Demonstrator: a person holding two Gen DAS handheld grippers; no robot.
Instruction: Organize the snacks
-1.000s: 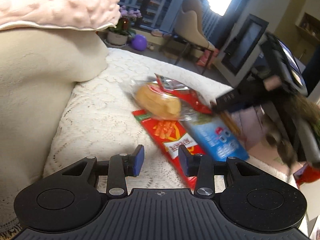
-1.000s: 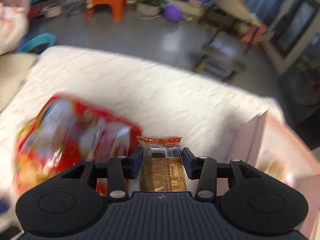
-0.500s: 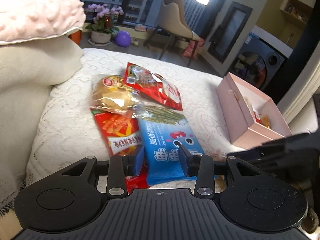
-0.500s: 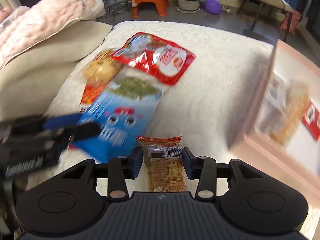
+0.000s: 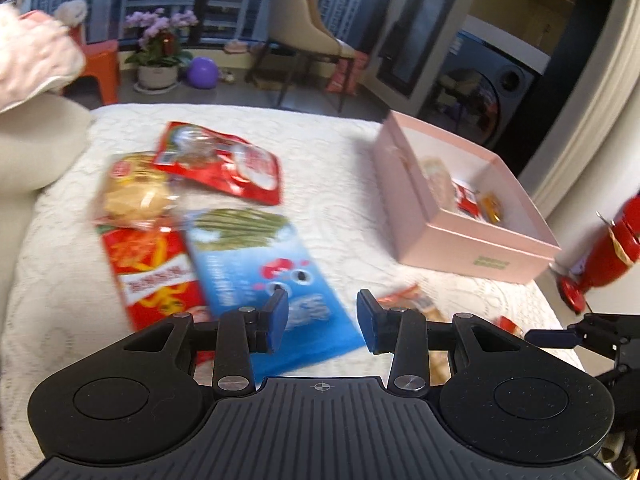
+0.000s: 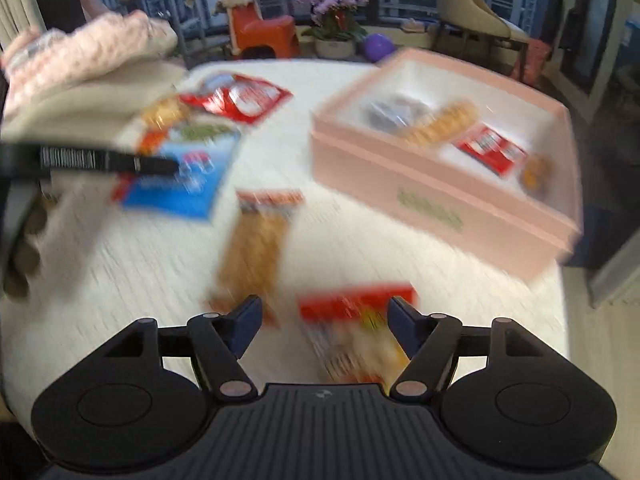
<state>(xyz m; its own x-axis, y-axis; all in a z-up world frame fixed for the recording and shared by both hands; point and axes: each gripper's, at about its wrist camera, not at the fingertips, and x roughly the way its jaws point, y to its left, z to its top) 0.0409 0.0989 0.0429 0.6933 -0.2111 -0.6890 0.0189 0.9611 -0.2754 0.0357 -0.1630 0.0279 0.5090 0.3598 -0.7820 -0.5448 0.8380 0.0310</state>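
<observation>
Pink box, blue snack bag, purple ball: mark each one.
pink box [image 5: 472, 244], left wrist view, near side wall.
blue snack bag [image 5: 256, 276], left wrist view, middle of its front.
purple ball [image 6: 379, 47], right wrist view, its centre.

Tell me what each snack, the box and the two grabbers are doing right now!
Pink box: open, some snacks inside.
Blue packet: flat on the bed.
Brown biscuit packet: lying on the bed, outside the box.
Red and yellow packet: under the right gripper, jaws just opened, not pinched.
Left gripper: open, holding nothing.
</observation>
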